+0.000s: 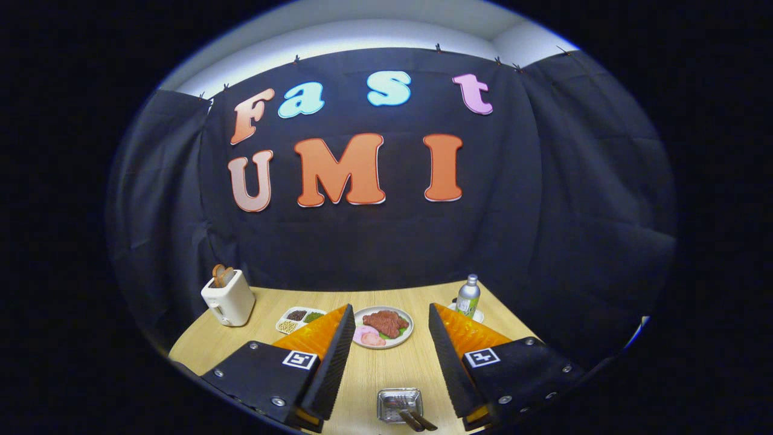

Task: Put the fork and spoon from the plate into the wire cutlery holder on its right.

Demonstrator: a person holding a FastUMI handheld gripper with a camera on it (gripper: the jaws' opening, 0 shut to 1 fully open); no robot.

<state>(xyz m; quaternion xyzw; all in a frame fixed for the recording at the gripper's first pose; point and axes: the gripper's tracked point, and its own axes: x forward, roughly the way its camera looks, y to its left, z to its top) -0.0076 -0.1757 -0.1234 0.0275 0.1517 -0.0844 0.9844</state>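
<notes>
At the table's near edge (374, 368), between the wide-open, empty gripper (386, 329) fingers, the fork and spoon (413, 417) lie on a small plate (398, 403); lower squarely over their handles.

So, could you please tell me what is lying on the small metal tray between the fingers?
On the metal tray lie two dark-handled utensils; their heads are blurred. The open hand-held gripper hovers above.

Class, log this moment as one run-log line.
gripper: open, holding nothing | cutlery tray: between fingers | food plate: beyond | toaster: far left
</notes>
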